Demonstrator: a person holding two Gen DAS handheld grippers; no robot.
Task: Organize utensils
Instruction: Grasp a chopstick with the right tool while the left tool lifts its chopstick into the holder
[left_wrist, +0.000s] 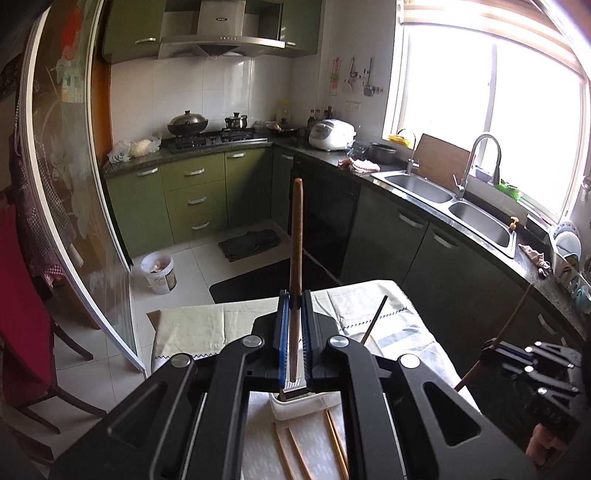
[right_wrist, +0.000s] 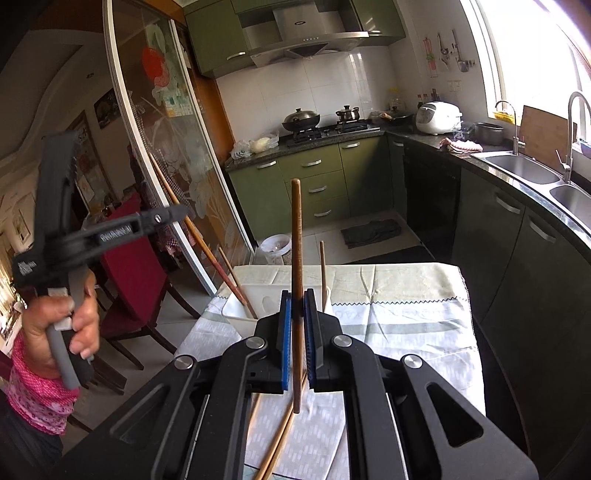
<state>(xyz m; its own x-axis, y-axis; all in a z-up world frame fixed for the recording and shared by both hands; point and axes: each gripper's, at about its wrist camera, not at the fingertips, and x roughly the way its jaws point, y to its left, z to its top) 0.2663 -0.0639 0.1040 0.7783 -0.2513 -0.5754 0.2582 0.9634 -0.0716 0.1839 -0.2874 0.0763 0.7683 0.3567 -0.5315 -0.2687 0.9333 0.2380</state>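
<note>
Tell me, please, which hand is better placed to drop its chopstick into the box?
Left: the left tongs hold their brown wooden chopstick above the white plastic box; the right tongs' chopstick hangs short of it.

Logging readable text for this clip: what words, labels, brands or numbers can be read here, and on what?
Range hood: a small brand badge, too blurred to read.
Left gripper's handle in the right wrist view: raised lettering, too blurred to read.
Strap on that handle: small white print, not legible.
Glass door: a sticker with tiny print, unreadable.
Bin: a label, unreadable.
Nothing can be quoted with confidence.
</note>
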